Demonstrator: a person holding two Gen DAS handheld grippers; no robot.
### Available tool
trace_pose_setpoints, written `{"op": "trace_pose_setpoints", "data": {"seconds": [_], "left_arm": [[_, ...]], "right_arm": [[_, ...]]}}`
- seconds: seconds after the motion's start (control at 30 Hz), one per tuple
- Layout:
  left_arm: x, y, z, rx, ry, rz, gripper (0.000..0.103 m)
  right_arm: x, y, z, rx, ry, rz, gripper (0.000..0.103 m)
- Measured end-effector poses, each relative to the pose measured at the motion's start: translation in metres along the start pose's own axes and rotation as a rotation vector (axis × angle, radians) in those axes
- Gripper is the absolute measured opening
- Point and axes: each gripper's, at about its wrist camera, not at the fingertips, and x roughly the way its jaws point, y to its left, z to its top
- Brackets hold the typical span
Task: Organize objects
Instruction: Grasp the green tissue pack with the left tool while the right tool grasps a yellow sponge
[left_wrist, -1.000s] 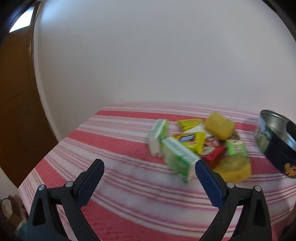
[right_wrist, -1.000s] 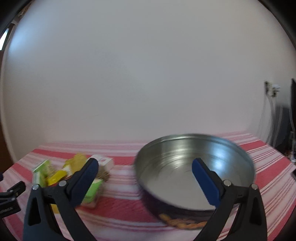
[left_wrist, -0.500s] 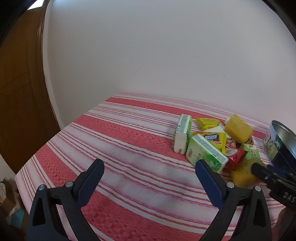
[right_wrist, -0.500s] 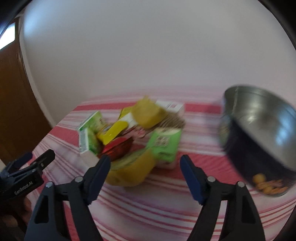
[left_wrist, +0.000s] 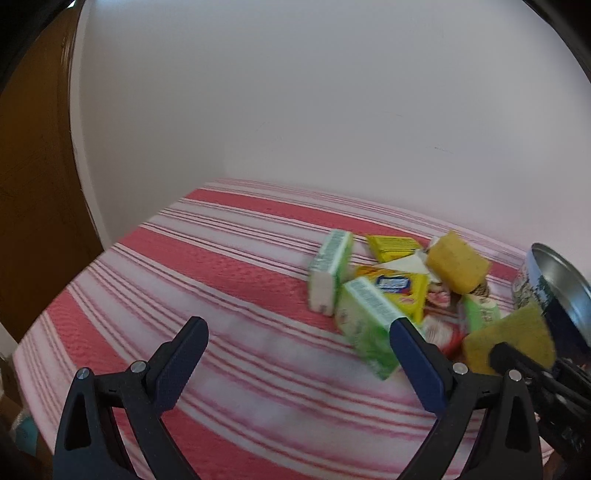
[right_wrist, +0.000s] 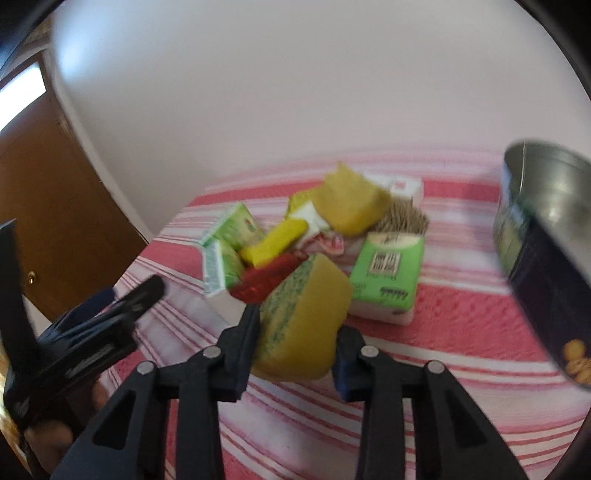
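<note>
Striped tablecloth (left_wrist: 229, 266); sponge (right_wrist: 303, 317) between right jaws.

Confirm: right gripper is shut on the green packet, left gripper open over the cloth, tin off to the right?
Not quite. The right gripper is shut on the yellow sponge, not the green packet, as the right wrist view shows. The rest holds: the left gripper is open over the striped cloth, and the tin is off to the right.
</note>
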Motion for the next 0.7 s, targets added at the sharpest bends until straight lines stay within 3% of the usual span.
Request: {"op": "trace_pose_setpoints", "data": {"seconds": [0.13,0.3,0.4,0.57,0.63,0.7], "left_arm": [[0.015,-0.022,0.005,0.001,0.025,0.000,0.100],[0.034,-0.041,0.011,0.007,0.045,0.031,0.099],[0.051,-0.044,0.009,0.008,0.093,0.042,0.078],[0.055,-0.037,0.003,-0.044,0.110,-0.008,0.069],[0.051,-0.037,0.001,-0.031,0.090,-0.057,0.045],[0.048,-0.036,-0.002,-0.029,0.086,-0.060,0.041]], "right_arm": [[-0.032,-0.006,0.002,-0.076,-0.128,-0.083,0.035],[-0.058,-0.014,0.004,-0.158,-0.277,-0.257,0.035],[-0.060,-0.015,0.002,-0.168,-0.302,-0.280,0.035],[-0.056,-0.008,0.002,-0.178,-0.290,-0.276,0.036],[-0.052,-0.010,0.003,-0.172,-0.284,-0.269,0.036],[-0.056,-0.011,0.001,-0.167,-0.285,-0.270,0.036]]}}
